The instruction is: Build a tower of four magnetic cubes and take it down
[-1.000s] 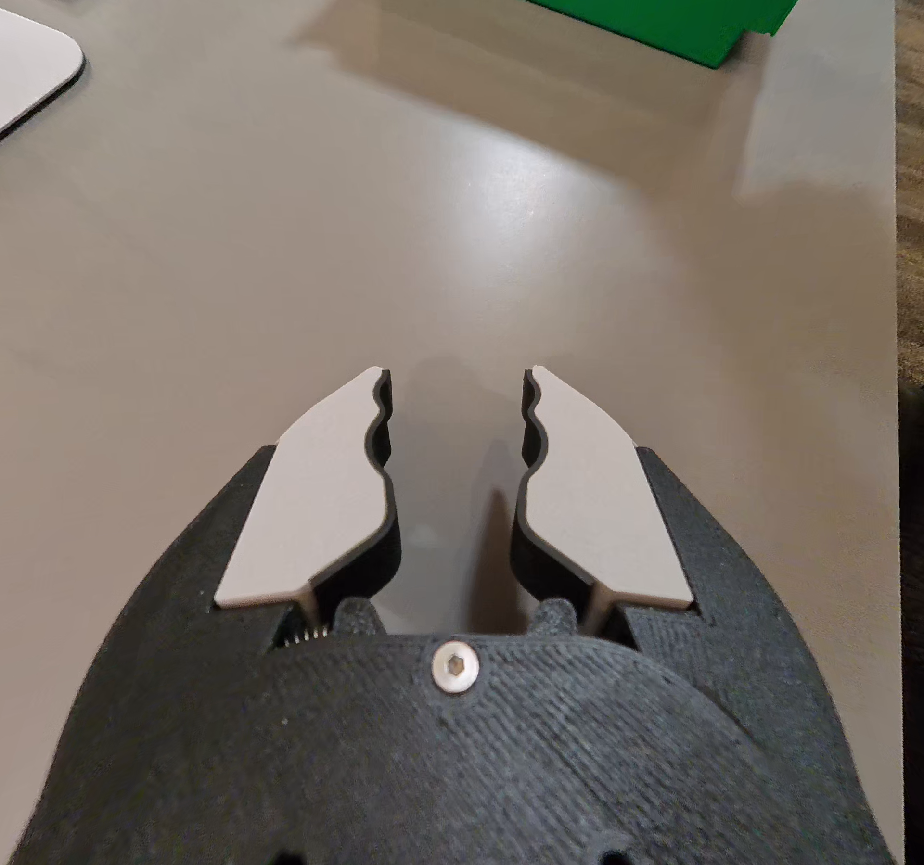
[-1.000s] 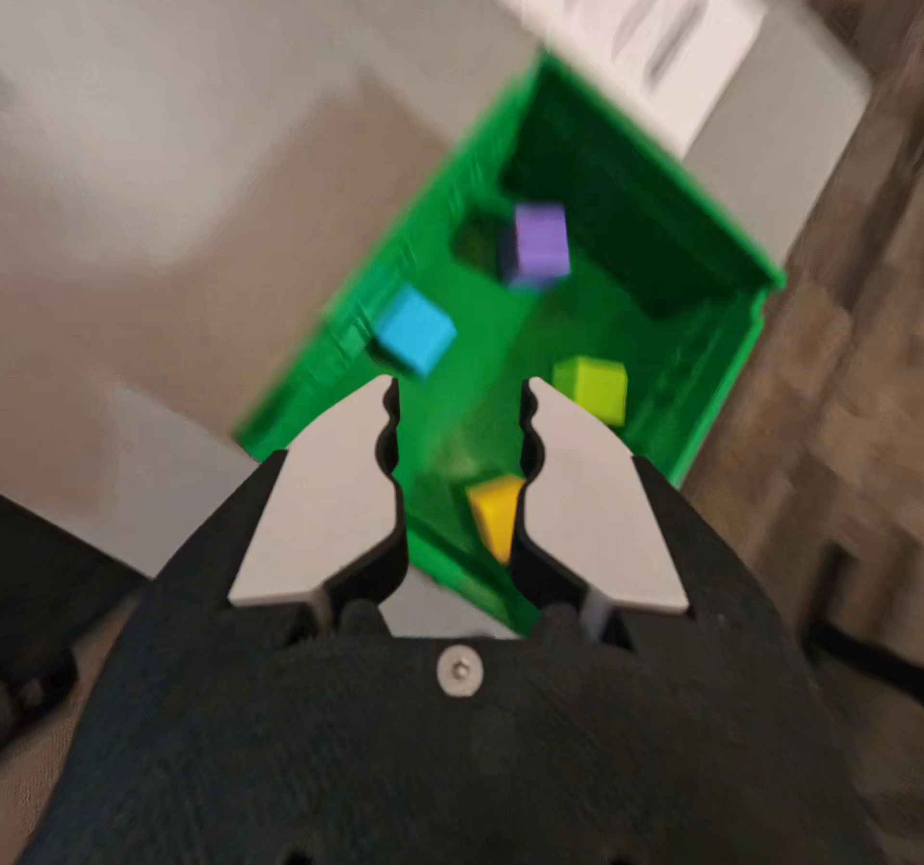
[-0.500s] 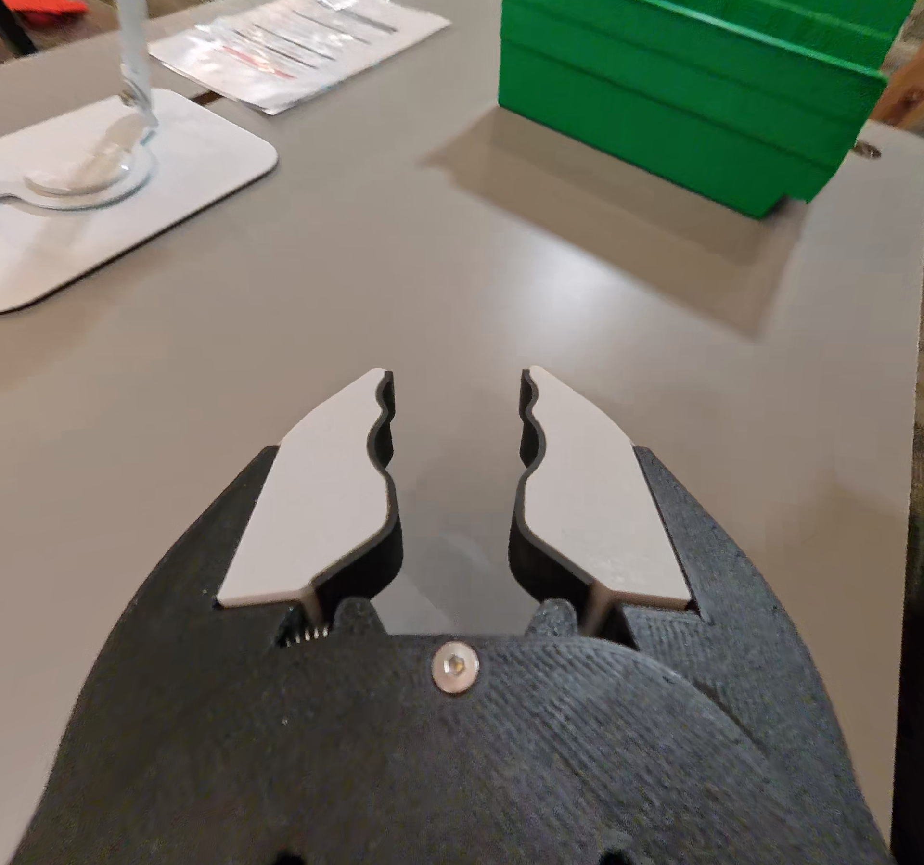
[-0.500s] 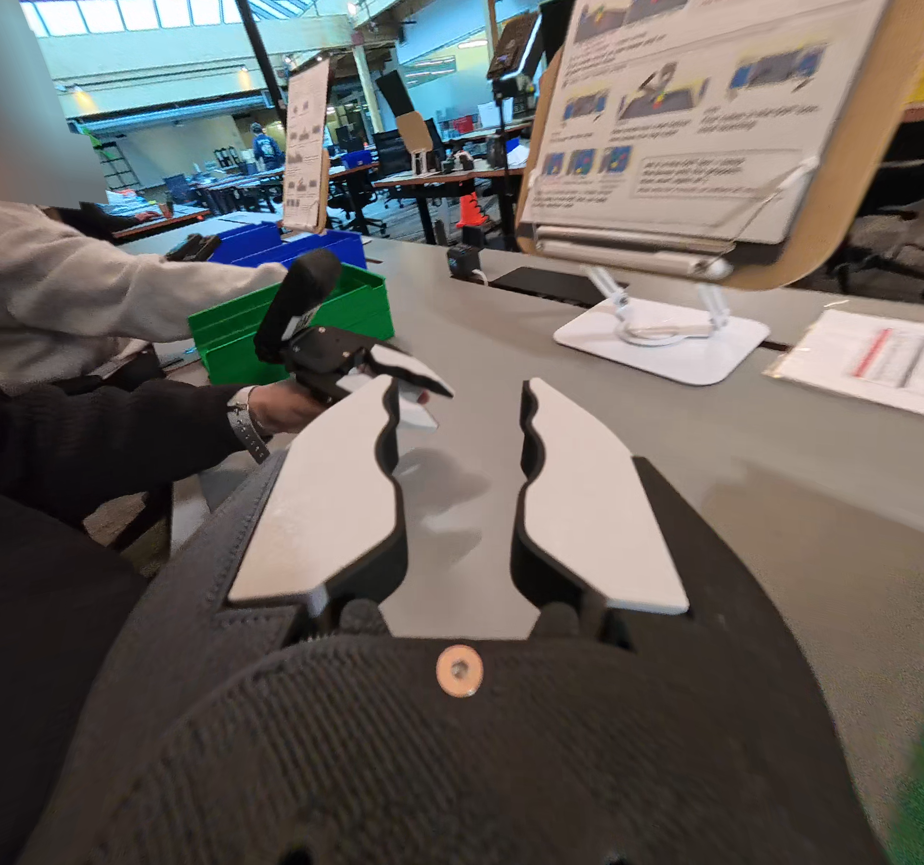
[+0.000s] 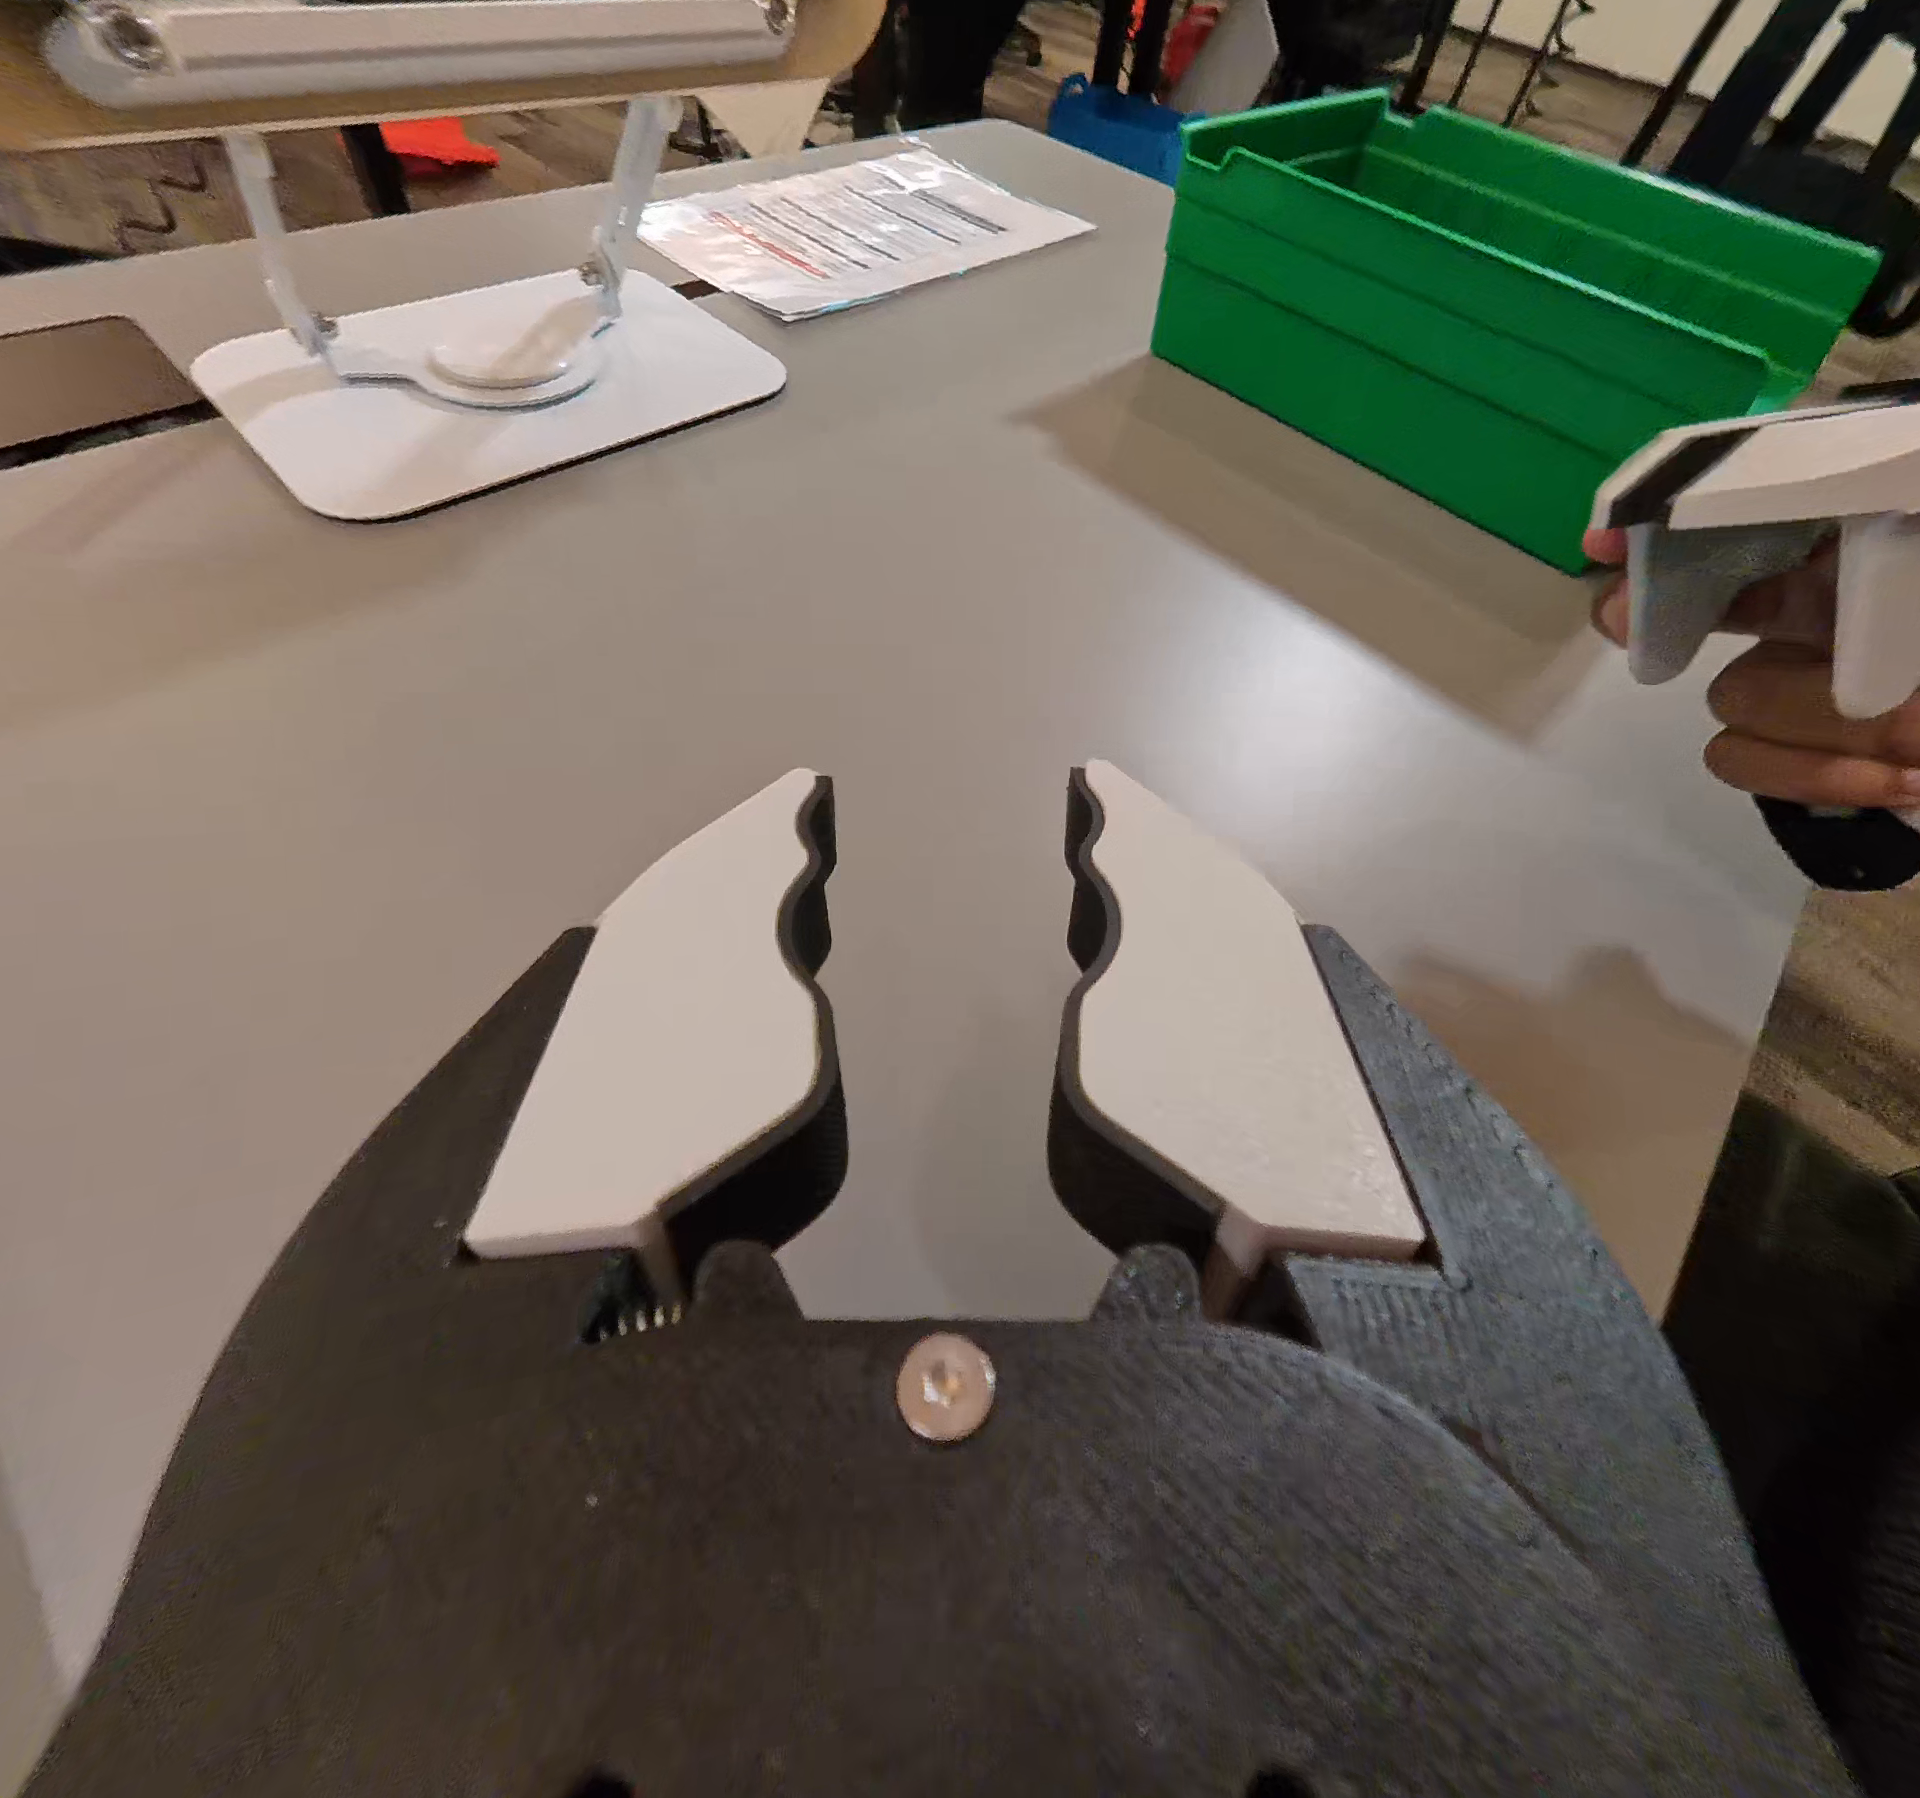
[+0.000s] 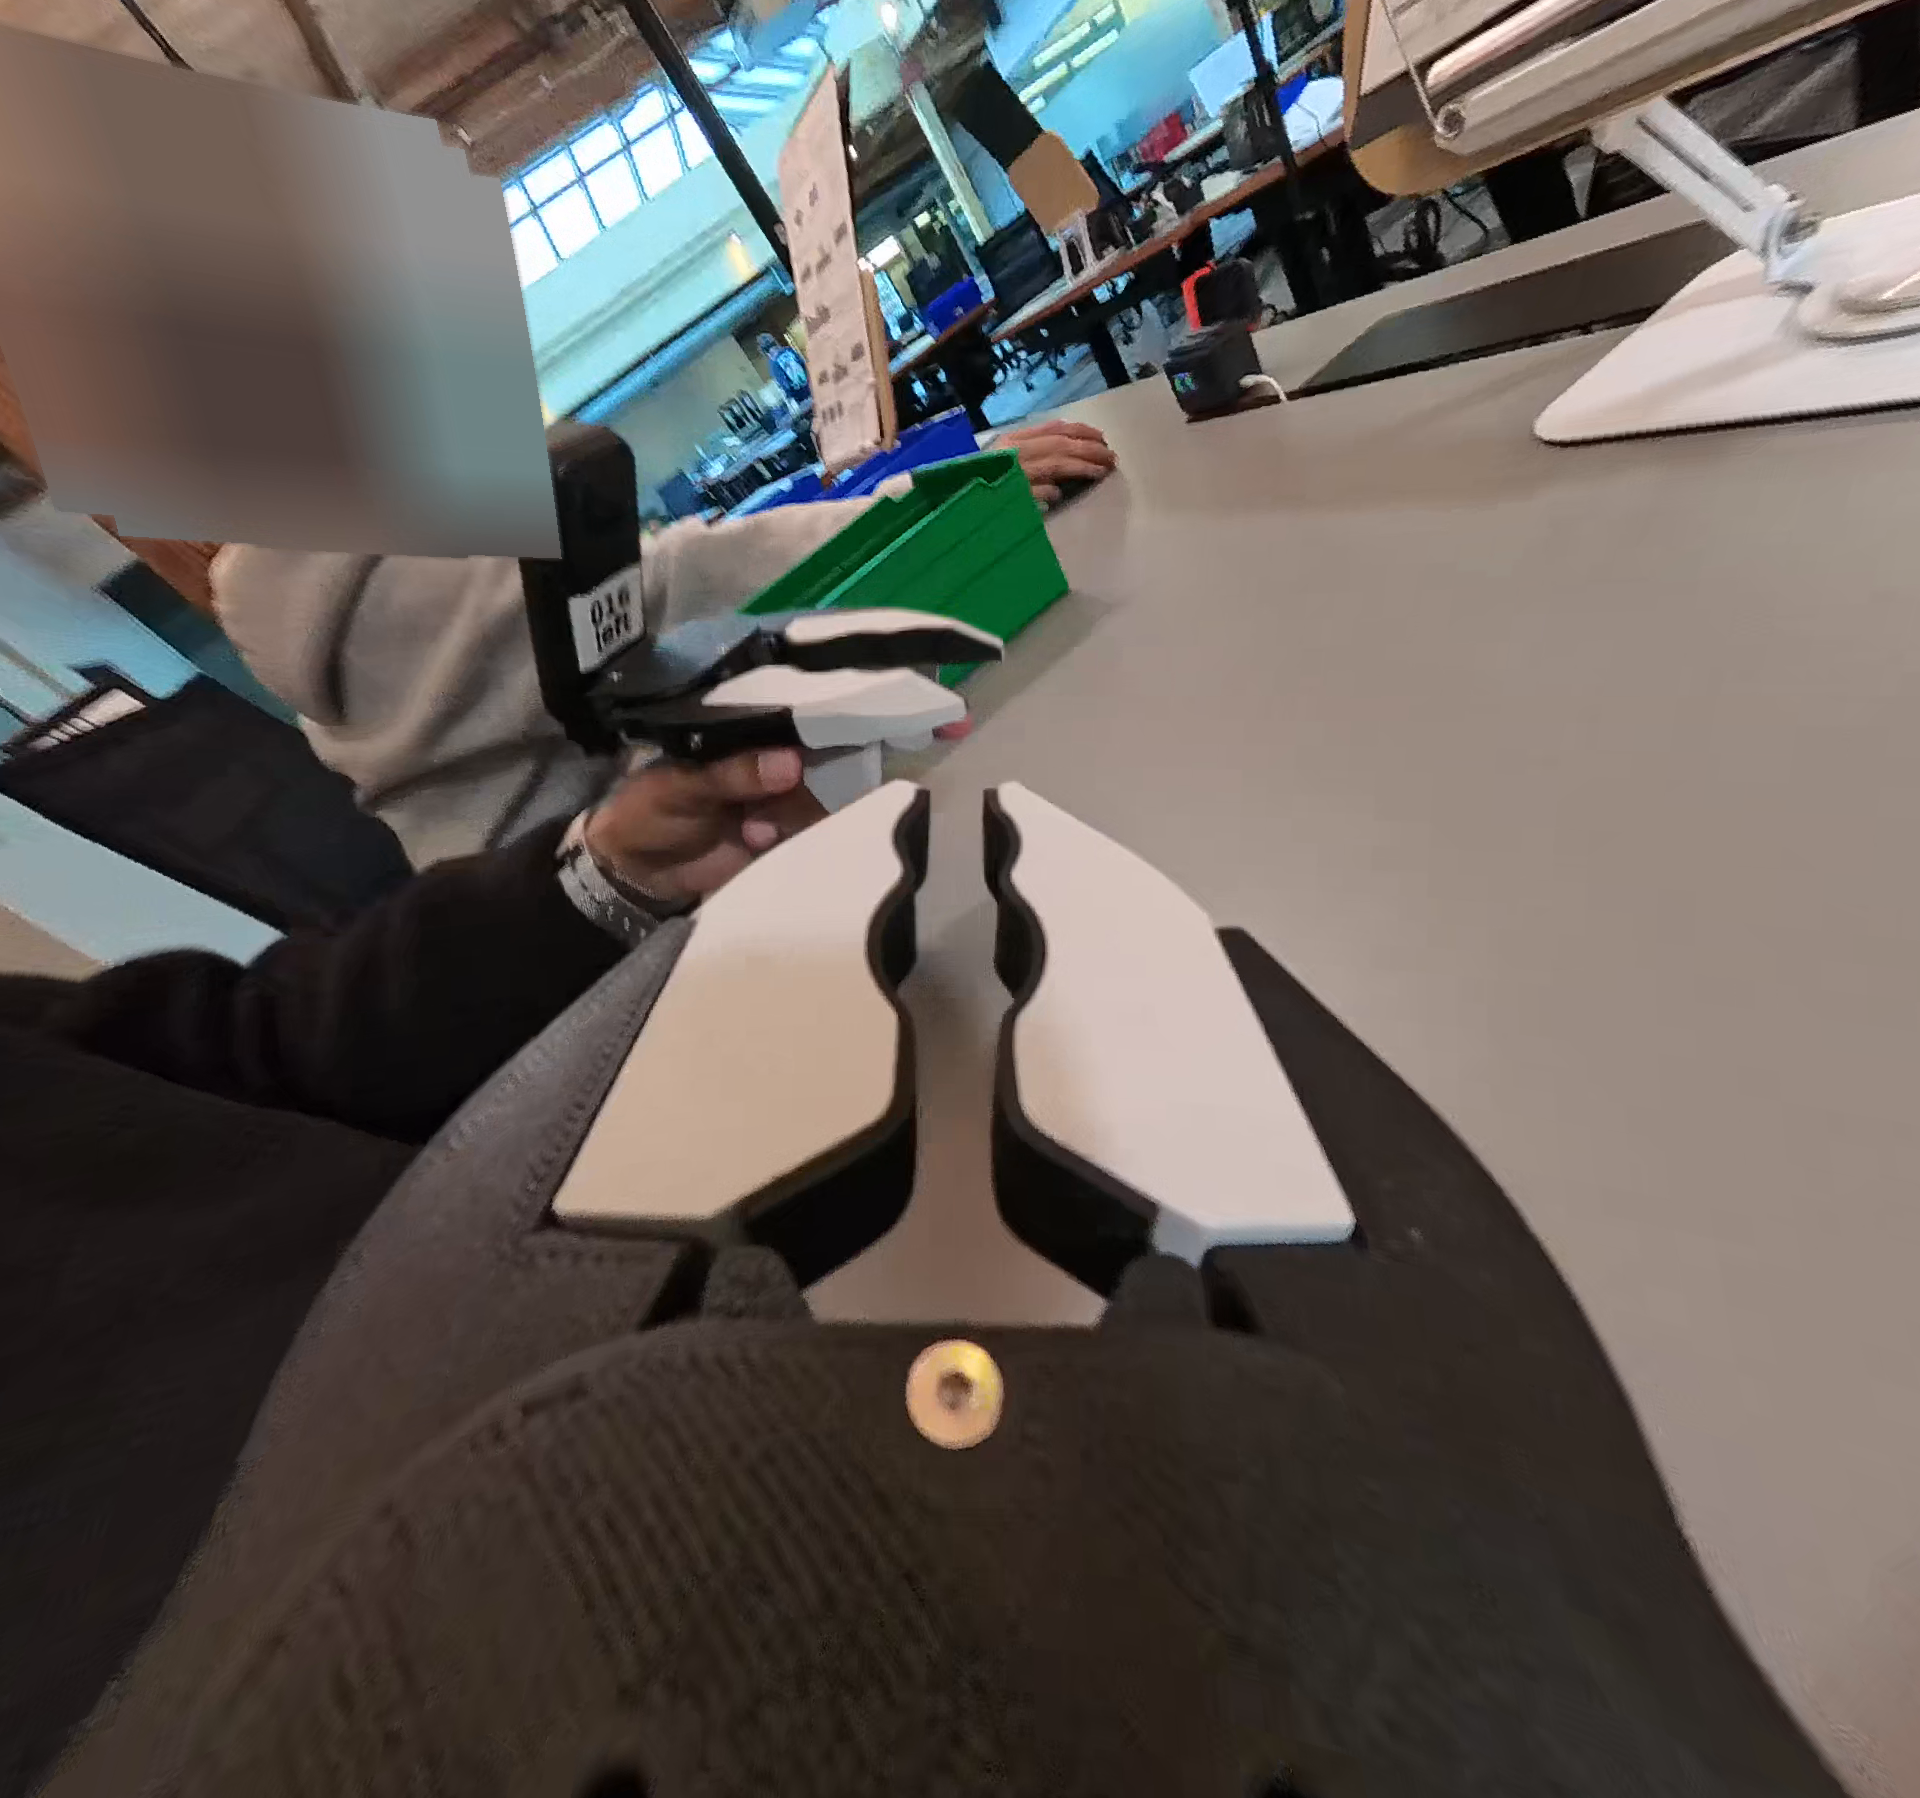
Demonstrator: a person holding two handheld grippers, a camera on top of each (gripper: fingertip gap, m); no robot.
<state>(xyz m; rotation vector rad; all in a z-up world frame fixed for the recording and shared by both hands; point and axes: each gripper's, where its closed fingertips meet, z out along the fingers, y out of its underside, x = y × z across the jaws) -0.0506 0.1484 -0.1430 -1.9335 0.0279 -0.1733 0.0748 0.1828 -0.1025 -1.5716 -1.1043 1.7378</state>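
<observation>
Left tongs (image 5: 948,792) parted and empty above the bare grey worktop (image 5: 520,709); green bin (image 5: 1475,314) far right, white stand base (image 5: 488,398) far left. Right tongs (image 6: 954,798) nearly closed with a narrow gap, gripping nothing, low over the worktop.

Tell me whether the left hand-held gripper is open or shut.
Open. In the left wrist view the left hand-held gripper has a wide gap between its fingers, bare grey table showing through it, and nothing held.
</observation>
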